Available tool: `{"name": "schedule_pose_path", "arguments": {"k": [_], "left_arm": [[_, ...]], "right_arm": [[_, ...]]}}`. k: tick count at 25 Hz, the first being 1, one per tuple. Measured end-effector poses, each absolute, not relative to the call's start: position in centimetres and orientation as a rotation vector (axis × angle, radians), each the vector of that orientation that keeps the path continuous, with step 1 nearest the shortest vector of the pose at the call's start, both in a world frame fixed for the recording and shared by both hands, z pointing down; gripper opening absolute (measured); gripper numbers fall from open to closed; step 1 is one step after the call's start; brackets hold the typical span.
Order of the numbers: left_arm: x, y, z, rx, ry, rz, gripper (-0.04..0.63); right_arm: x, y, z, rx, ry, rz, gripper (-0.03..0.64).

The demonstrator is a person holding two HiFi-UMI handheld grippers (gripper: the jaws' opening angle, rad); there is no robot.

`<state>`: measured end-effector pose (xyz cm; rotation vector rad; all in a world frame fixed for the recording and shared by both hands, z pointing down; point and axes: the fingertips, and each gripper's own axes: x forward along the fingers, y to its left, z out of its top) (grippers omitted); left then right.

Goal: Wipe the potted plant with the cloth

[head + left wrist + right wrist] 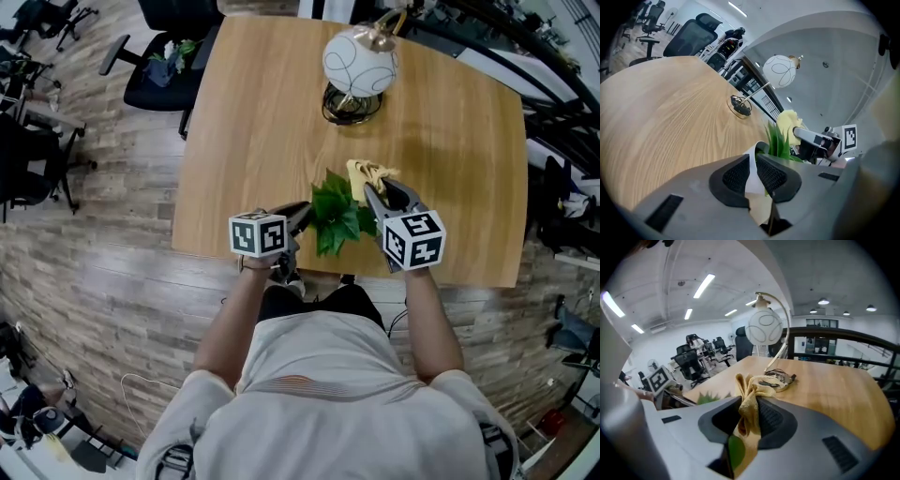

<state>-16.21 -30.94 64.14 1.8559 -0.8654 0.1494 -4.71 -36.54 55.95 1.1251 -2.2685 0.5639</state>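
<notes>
Setting: we look down on a wooden counter [262, 122] with a wood-plank floor around it and an office chair [169, 56] at its far left corner.
Plant [336, 214]: green and leafy, in a white pot [752, 176]. It stands at the near edge of the counter, right in front of the person and between the two claws. From above the leaves cover the pot.
Left claw [302, 214]: it comes at the plant from the left. In its own view [753, 161] we see the pads nearly together, with the thin white wall of the pot pinched between them. The leaves [778, 140] rise just beyond the tips.
Right claw [372, 192]: it comes in from the right of the plant. In its own view [751, 401] we see it clamped tight on the cloth [749, 416].
Cloth [366, 172]: yellow and bunched, it sticks up past the right claw's tips. It sits at the far right edge of the leaves, and we cannot tell whether it touches them.
Lamp [359, 61]: it has a white globe shade on a curved stem with a ring base. It stands on the far part of the counter, well apart from the plant.
Person: a light shirt, both forearms stretched forward, one claw in each hand.
</notes>
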Motion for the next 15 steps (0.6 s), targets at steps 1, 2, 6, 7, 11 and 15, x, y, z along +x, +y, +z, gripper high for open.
{"name": "schedule_pose_path", "arguments": {"k": [1, 2, 6, 7, 11, 15], "left_arm": [[-16.3, -30.9, 64.2, 1.85, -0.873, 0.145, 0.051], [-16.3, -30.9, 64.2, 1.844, -0.88, 0.143, 0.051], [-16.5, -30.7, 64.2, 1.834, -0.907, 0.135, 0.051], [-16.5, -30.7, 64.2, 1.832, -0.914, 0.132, 0.051], [-16.6, -30.8, 64.2, 1.823, -0.933, 0.12, 0.051], [-16.4, -30.9, 64.3, 1.814, -0.943, 0.1, 0.051]], "right_arm": [[-3.5, -37.0, 55.9, 1.176, -2.238, 0.543, 0.146], [-2.6, -37.3, 55.5, 1.217, -2.226, 0.528, 0.146], [-5.7, -35.9, 51.6, 1.12, -2.443, 0.554, 0.146], [-7.7, -34.9, 51.1, 1.013, -2.501, 0.566, 0.146], [-13.4, -31.6, 53.5, 0.644, -2.504, 0.69, 0.147], [-10.1, -34.5, 55.6, 0.881, -2.405, 0.719, 0.147]]}}
